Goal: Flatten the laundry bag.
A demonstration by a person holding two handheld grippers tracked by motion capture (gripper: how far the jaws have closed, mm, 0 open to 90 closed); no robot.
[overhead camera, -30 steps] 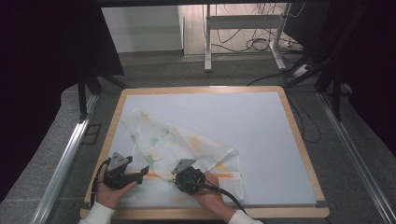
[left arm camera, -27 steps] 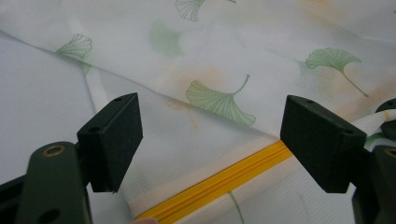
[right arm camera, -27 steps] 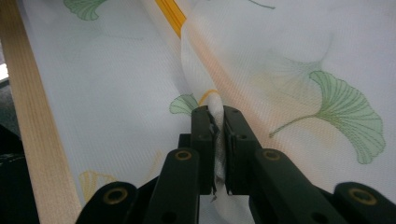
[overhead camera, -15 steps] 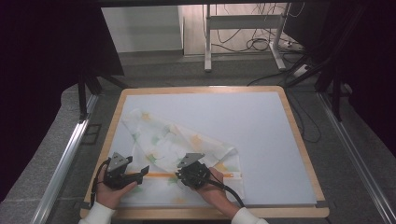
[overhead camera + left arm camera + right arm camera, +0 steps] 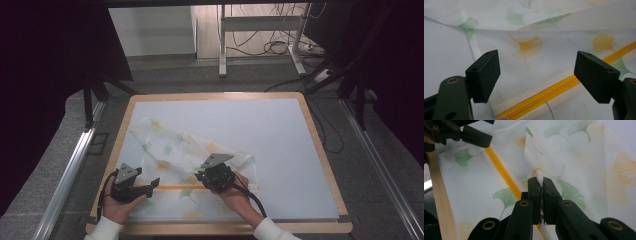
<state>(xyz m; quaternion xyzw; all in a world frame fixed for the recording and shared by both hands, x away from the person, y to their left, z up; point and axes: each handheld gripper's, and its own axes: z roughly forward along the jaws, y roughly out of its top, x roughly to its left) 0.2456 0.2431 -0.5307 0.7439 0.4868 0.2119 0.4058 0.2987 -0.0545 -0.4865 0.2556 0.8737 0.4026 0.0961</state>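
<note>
Leaf-print cloth bag lies crumpled on the near-left part of the desk, its long axis running from far-left to near-right. Its yellow zipper runs left-right along the near side. Right gripper has its fingers clamped on a pinched fold of the bag beside the zipper; left gripper fingers are wide apart, straddling the zipper's left end

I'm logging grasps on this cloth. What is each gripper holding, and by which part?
The right gripper pinches a raised fold of the leaf-print cloth beside its yellow zipper. The left gripper is open, holding nothing.
</note>
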